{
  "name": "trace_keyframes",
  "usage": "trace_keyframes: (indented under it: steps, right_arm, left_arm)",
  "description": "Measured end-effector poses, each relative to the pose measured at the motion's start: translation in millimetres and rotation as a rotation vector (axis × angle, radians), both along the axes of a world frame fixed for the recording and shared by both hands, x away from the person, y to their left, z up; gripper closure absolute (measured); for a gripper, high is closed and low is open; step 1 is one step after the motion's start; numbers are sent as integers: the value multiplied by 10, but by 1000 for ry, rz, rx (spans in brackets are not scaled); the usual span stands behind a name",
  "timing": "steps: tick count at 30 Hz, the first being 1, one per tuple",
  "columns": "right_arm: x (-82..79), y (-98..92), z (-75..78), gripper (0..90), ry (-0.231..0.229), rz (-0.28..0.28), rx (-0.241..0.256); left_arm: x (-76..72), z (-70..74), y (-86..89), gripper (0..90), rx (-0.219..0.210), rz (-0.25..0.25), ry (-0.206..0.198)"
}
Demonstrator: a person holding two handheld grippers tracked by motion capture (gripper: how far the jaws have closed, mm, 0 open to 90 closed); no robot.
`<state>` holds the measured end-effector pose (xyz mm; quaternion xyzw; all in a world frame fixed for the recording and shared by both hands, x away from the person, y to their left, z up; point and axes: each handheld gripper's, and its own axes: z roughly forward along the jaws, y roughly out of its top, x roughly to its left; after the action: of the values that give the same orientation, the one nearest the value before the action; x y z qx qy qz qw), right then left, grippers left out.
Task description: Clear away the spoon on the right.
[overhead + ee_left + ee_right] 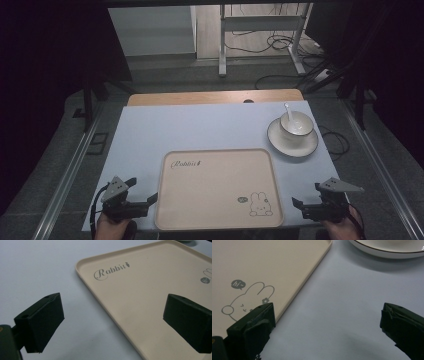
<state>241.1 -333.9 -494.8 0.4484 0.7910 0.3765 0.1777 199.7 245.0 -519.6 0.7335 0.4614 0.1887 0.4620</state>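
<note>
From above we see a pale blue counter (200, 130) carrying a beige tray (215, 170) with a rabbit drawing near its right front corner and script lettering at its far left. Our left claw (145, 200) sits just beside the tray's left front corner, jaws apart, with nothing between them. Our right claw (299, 207) rests near the tray's right front corner, also spread and empty. Far right on the counter, a white cup (296, 125) stands on a saucer (292, 142), with a spoon (288, 113) in the cup.
</note>
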Motion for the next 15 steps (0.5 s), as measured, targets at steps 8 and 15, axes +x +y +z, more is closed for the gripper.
trace_keyframes:
  steps: [8,15]
  right_arm:
    - [5,-9,0,8,9,2,11]
    - [13,0,-6,32,20,6,3]
  left_arm:
    - [4,-1,-4,35,4,7,7]
    - [13,-3,-3,39,4,15,15]
